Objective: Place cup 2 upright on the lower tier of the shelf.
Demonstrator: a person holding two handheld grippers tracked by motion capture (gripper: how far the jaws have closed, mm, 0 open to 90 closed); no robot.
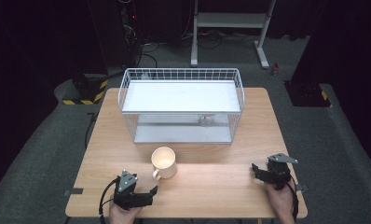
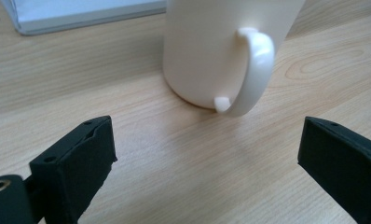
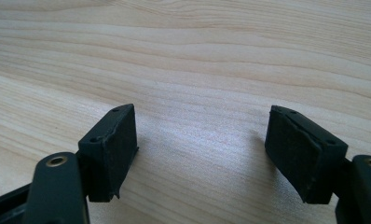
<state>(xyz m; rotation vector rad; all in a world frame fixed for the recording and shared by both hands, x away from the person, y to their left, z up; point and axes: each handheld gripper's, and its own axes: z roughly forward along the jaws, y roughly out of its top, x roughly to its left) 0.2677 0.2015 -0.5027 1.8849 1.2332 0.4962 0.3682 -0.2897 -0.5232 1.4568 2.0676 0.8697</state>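
A cream mug (image 1: 164,162) stands upright on the wooden table (image 1: 211,186), just in front of the wire rack, its handle (image 2: 254,70) turned toward the person. My left gripper (image 1: 150,190) lies low on the table a short way in front of the mug and points at the handle. In the left gripper view the jaws of the left gripper (image 2: 207,144) stand wide apart, open, with bare wood between them and the mug (image 2: 207,51) a little beyond. My right gripper (image 1: 257,170) rests near the table's right front, open over bare wood (image 3: 202,135).
A white wire rack (image 1: 127,86) with an upper shelf and a lower tray (image 2: 81,14) stands at the back middle of the table. A small round object (image 1: 205,121) sits under the shelf. Dark floor, a stand's legs and cables lie beyond the table.
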